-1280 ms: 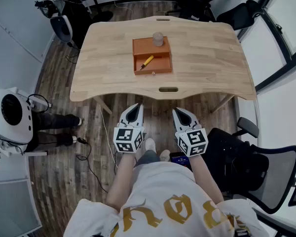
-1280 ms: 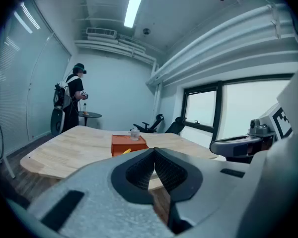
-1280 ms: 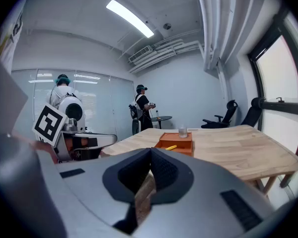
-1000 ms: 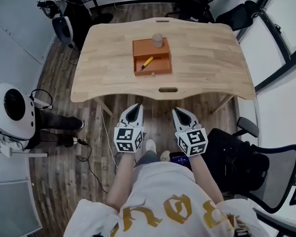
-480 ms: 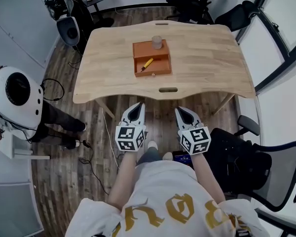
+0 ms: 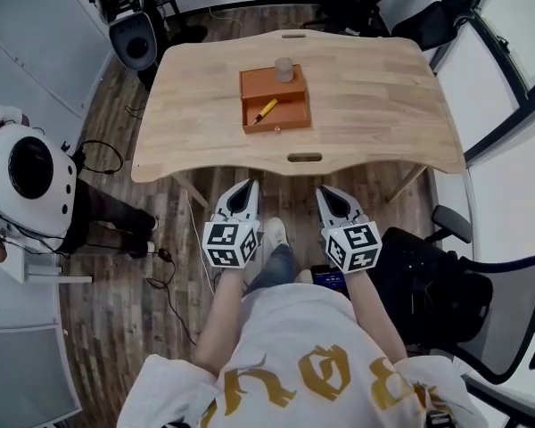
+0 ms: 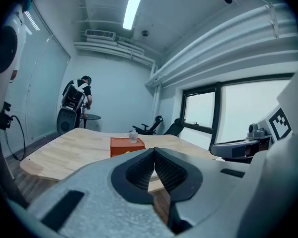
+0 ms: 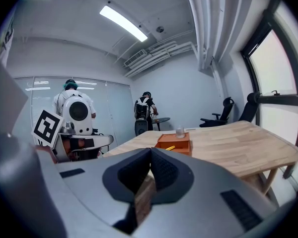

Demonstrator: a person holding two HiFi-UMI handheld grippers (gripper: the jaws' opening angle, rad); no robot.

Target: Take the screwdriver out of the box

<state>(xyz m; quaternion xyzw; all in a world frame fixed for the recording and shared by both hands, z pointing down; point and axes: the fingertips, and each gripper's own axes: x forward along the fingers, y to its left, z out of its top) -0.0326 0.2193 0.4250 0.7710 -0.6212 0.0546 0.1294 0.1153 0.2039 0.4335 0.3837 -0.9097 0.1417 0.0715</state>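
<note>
Noted screwdriver (image 6: 266, 110) inside box (image 6: 259, 84) on tabletop (image 6: 374, 105); left gripper (image 6: 249, 186), right gripper (image 6: 325, 191) well short of box, jaws clenched empty.

White short-sleeved T-shirt (image 6: 294, 346), gold lettering on the front. Dark trousers (image 6: 272, 275), one pale shoe (image 6: 274, 232) showing. Tools: left gripper (image 6: 248, 187) and right gripper (image 6: 325, 193), light grey moulded shells tapering to a point, black ribbed pads (image 7: 139, 171) inside. Each carries a white cube (image 6: 230, 243) with black square markers.
</note>
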